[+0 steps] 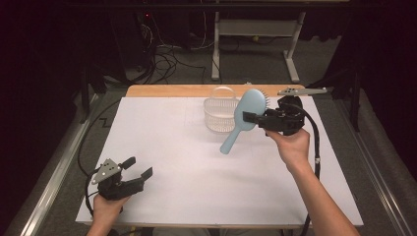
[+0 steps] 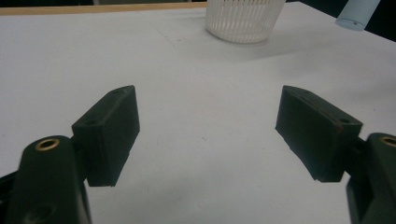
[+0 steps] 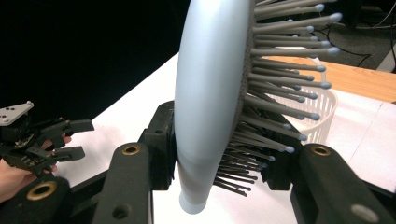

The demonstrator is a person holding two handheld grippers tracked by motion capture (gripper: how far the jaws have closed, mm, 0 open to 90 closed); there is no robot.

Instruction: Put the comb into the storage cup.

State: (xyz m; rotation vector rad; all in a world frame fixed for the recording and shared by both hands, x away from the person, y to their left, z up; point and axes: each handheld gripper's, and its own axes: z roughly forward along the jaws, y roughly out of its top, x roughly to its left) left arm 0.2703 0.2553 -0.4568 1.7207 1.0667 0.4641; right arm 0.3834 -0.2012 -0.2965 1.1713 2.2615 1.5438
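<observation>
You are holding the light blue plastic paddle hairbrush [image 1: 244, 118] in your right gripper [image 1: 252, 118], with the jaws closed on the lower part of its oval head. One jaw is pressing on the smooth back of the hairbrush and the other is sitting in among the grey ball-tipped bristles [image 3: 285, 84], as the right gripper view shows. The hairbrush is hanging in the air, clear of the white table sheet [image 1: 187, 162], tilted so that its head is pointing up and away from you and its round handle is slanting down toward you.

Take the white slatted plastic basket [image 1: 220, 114] as the landmark. The hairbrush is sitting just beside the basket on its right, its head overlapping the basket's right rim in the high view; whether the two are touching is not clear from there. The handle end is hanging lower than the basket and slightly nearer you. Your right hand [image 1: 294, 145] is lying further to the right of the basket.

Your left gripper [image 1: 138, 168] is resting well apart from the basket, down at the near left corner of the sheet. Its jaws are standing wide apart with nothing between them, and in the left gripper view they are pointing across bare sheet toward the basket.
</observation>
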